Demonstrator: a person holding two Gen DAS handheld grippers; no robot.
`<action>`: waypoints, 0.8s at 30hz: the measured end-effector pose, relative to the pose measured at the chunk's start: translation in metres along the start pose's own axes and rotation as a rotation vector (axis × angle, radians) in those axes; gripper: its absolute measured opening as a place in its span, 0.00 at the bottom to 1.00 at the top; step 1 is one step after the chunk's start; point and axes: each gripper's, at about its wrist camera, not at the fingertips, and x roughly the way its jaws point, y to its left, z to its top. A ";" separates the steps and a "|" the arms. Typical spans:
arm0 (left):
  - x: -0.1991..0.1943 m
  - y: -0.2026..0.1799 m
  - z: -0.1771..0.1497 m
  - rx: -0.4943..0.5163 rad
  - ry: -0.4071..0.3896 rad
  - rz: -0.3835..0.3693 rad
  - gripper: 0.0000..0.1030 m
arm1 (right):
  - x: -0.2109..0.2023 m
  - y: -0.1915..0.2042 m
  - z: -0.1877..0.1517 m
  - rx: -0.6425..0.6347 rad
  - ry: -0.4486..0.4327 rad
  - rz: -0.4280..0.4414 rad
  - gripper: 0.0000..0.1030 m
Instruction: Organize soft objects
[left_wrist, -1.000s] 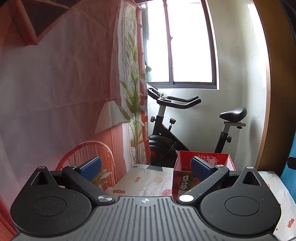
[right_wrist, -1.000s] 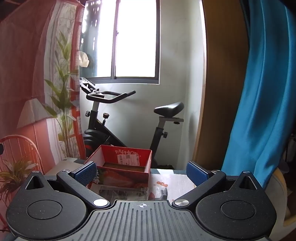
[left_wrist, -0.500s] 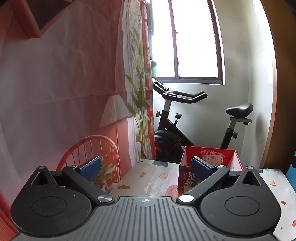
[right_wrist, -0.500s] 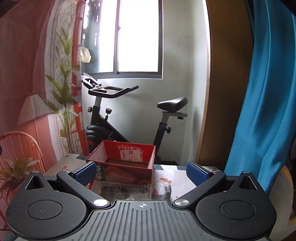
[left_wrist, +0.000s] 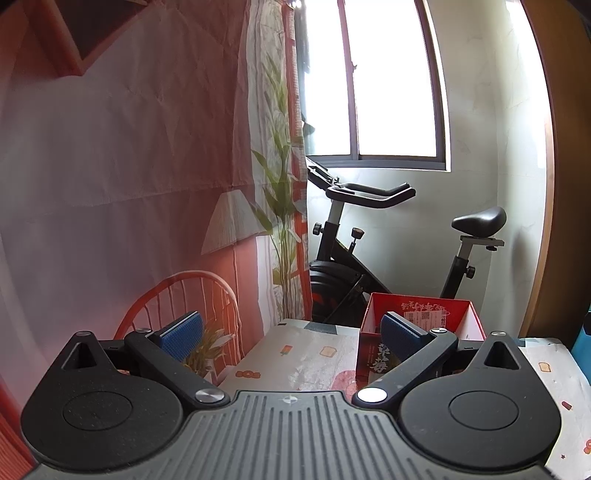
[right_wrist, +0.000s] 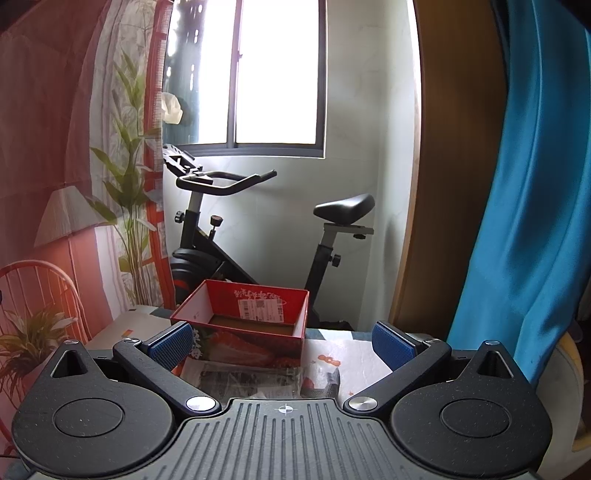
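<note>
Both wrist cameras have tilted upward since the earlier frames, so the open red cardboard box (right_wrist: 243, 321) sits lower in view, near the far edge of the patterned table cover (left_wrist: 314, 362). The left gripper (left_wrist: 291, 332) and right gripper (right_wrist: 282, 343) are spread wide and empty. No soft object is visible, so the person should probably lower the grippers first to find one.

1. The red box (right_wrist: 243, 321) stands open on the table (left_wrist: 306, 362), straight ahead of the right gripper (right_wrist: 282, 345).
2. Its top is clear.
3. Bare table lies left of the box.
4. A bike (right_wrist: 236, 236) stands behind.
</note>
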 end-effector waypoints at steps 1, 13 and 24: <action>0.000 0.000 0.000 0.000 0.000 0.000 1.00 | 0.000 0.000 0.000 0.001 0.001 -0.001 1.00; -0.002 0.001 -0.002 -0.004 -0.005 -0.004 1.00 | 0.001 -0.002 -0.002 -0.006 -0.012 -0.007 1.00; -0.002 0.007 -0.002 -0.005 -0.010 -0.018 1.00 | -0.002 -0.001 -0.004 -0.009 -0.020 -0.012 1.00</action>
